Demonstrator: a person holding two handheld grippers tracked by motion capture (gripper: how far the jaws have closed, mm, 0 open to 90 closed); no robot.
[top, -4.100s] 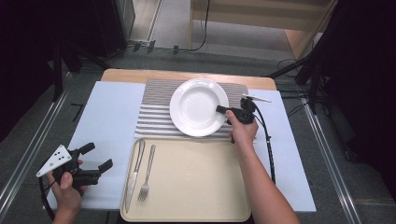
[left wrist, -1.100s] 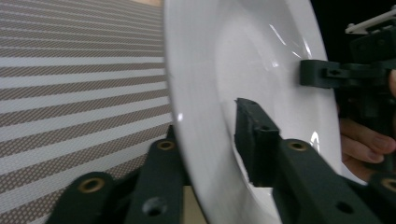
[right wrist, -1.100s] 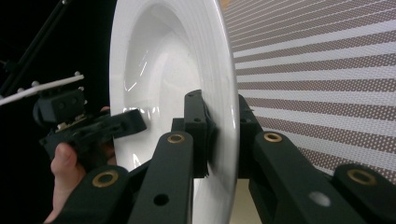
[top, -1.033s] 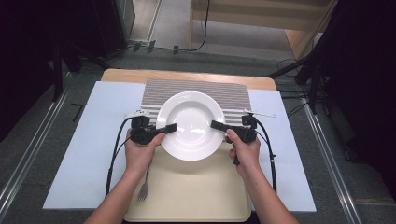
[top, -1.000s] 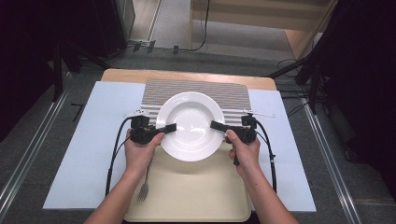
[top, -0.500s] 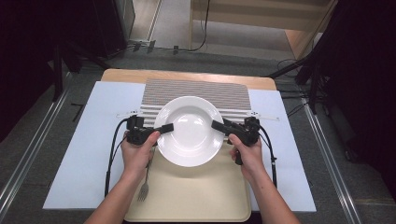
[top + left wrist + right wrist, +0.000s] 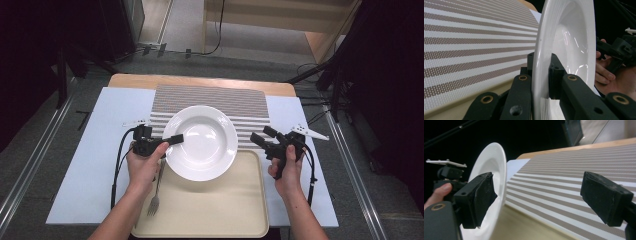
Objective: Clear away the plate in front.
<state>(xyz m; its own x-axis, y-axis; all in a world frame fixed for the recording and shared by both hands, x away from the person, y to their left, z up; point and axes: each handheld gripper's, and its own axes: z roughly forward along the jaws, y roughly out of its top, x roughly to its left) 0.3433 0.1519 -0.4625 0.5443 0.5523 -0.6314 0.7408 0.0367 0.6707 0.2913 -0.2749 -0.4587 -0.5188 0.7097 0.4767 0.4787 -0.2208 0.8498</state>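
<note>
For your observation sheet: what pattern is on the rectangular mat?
Brown and white stripes on the rectangular mat, clearest in the left gripper view.

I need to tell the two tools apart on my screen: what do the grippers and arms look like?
Both grippers are black, with two blocky jaws on linked bars that show brass-coloured rivets. The left gripper and the right gripper each carry a pale three-cornered plate on top and trail a black cable back along the forearm. The forearms are bare, with no sleeves or gloves in sight.

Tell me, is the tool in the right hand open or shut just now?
Open. The right tool has just spread its black jaws; they stand wide apart, beside the white plate, which only the left tool grips.
</note>
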